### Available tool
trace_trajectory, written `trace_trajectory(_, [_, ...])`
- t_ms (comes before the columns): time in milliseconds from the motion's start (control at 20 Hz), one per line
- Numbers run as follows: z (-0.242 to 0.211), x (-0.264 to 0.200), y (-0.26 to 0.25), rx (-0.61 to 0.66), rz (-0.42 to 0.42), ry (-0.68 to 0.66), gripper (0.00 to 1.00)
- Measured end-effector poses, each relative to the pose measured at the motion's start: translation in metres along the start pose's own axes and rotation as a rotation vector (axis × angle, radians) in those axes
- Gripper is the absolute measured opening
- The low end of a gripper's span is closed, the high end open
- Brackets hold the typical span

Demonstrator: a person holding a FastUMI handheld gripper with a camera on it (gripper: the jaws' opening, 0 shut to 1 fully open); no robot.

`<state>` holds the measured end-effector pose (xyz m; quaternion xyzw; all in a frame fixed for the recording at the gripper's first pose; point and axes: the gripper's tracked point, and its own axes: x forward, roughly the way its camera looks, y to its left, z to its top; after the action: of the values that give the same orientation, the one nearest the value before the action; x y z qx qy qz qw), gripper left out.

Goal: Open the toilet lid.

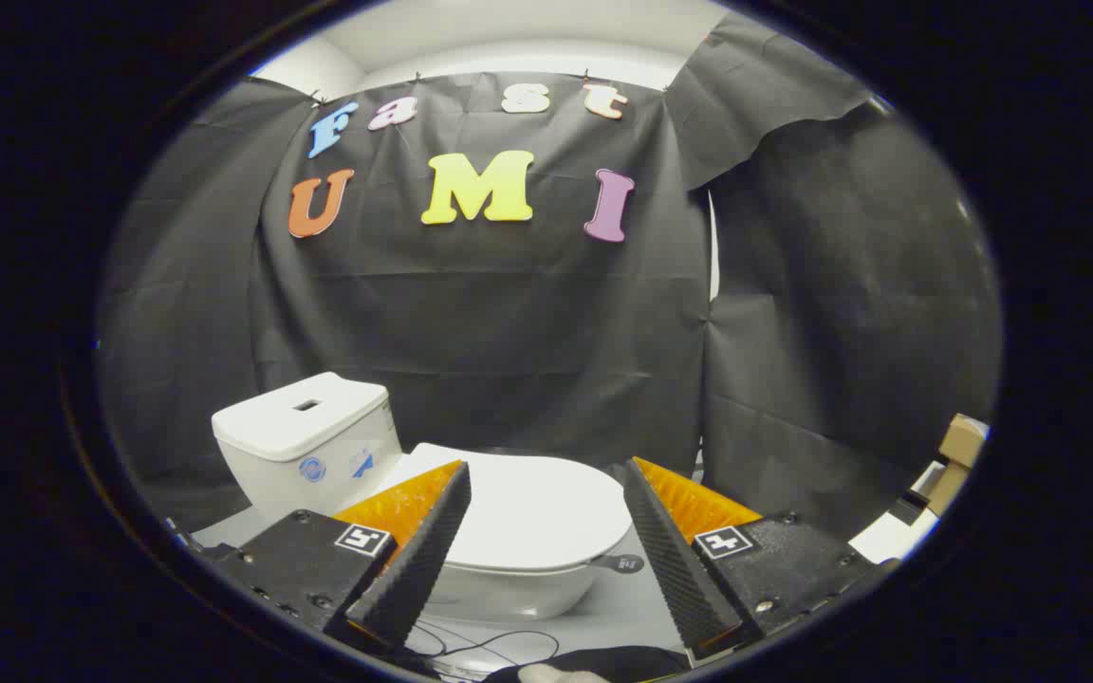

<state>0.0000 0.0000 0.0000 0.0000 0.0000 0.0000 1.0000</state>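
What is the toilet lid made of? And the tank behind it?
The toilet lid, lying shut beyond the open gripper, looks like smooth white plastic: thin, with a soft sheen. The tank looks like glazed ceramic, thick and glossy, though it might be plastic too.

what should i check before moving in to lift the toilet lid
1. Toilet lid closed and flat on the bowl: ok.
2. Gripper open, nothing held: ok.
3. Lid lies ahead, seen between the fingers: ok.
4. Fingers touching the lid: not ok, they are short of it.
5. Small tab at the lid's front edge in sight: ok.
6. Cable on the floor below the bowl free of the fingers: cannot tell.
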Motion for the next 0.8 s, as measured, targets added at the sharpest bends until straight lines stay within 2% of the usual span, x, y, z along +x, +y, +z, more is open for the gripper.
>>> trace_trajectory(800, [0.024,-0.009,-0.004,0.018,-0.010,-0.046,1.00])
